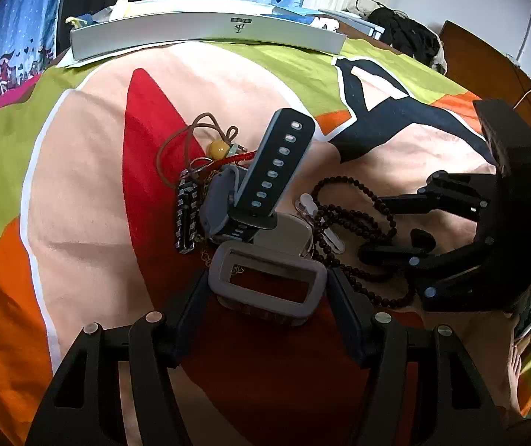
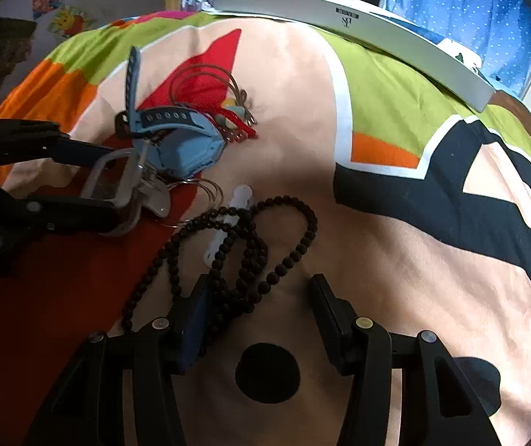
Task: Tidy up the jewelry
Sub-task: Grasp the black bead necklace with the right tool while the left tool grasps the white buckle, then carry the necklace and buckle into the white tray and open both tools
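A heap of jewelry lies on a colourful bedspread (image 1: 91, 171). My left gripper (image 1: 267, 297) is shut on a grey rectangular watch frame (image 1: 267, 282), also seen in the right wrist view as the watch frame (image 2: 113, 182). Behind it lie a blue smartwatch (image 1: 273, 171) with its strap sticking up, a black-and-white link bracelet (image 1: 185, 215), a brown cord with a yellow bead (image 1: 219, 148) and a red braided cord (image 1: 235, 158). A dark bead necklace (image 2: 250, 238) is coiled over a white clip (image 2: 241, 193). My right gripper (image 2: 261, 297) stands open, its left finger touching the beads.
A long grey box (image 1: 206, 31) lies across the far edge of the bed, seen as the grey box (image 2: 358, 26) from the right. Blue dotted curtains (image 2: 462, 3) hang behind. A wooden headboard (image 1: 488, 70) and dark clothes (image 1: 406, 33) are at the far right.
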`<action>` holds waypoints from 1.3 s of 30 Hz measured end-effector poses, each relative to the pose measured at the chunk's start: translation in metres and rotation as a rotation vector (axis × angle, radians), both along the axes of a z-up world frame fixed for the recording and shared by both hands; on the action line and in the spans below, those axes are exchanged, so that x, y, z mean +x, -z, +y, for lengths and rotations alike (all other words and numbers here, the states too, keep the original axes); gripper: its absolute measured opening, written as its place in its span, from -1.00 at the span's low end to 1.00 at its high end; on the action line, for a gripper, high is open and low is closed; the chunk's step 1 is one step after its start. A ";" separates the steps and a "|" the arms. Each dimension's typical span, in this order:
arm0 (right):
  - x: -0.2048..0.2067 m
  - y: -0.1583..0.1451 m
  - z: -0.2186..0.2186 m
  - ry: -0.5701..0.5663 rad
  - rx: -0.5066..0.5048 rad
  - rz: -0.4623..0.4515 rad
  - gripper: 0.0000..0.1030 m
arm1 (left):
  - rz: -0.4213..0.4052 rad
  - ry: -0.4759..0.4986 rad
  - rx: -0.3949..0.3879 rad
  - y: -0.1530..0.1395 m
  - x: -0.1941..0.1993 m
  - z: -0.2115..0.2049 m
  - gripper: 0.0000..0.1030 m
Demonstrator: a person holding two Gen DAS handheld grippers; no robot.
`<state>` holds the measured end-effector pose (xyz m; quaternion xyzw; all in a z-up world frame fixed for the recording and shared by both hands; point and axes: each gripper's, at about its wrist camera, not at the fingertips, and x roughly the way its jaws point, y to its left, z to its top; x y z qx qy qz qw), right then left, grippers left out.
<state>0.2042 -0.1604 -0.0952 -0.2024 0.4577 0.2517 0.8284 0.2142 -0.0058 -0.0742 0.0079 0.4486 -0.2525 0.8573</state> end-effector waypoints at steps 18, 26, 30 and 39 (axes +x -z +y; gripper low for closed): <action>-0.029 -0.030 -0.022 0.173 0.163 -0.128 -0.77 | 0.073 -0.106 -0.052 -0.014 -0.027 0.008 0.12; -0.055 -0.058 -0.035 0.164 0.235 -0.162 -0.77 | 0.079 -0.141 -0.101 -0.029 -0.046 0.010 0.11; -0.060 -0.071 -0.039 0.155 0.253 -0.185 -0.77 | 0.054 -0.153 -0.119 -0.039 -0.054 0.007 0.11; -0.048 -0.095 -0.046 0.158 0.305 -0.223 -0.77 | -0.002 -0.208 -0.144 -0.056 -0.054 0.009 0.11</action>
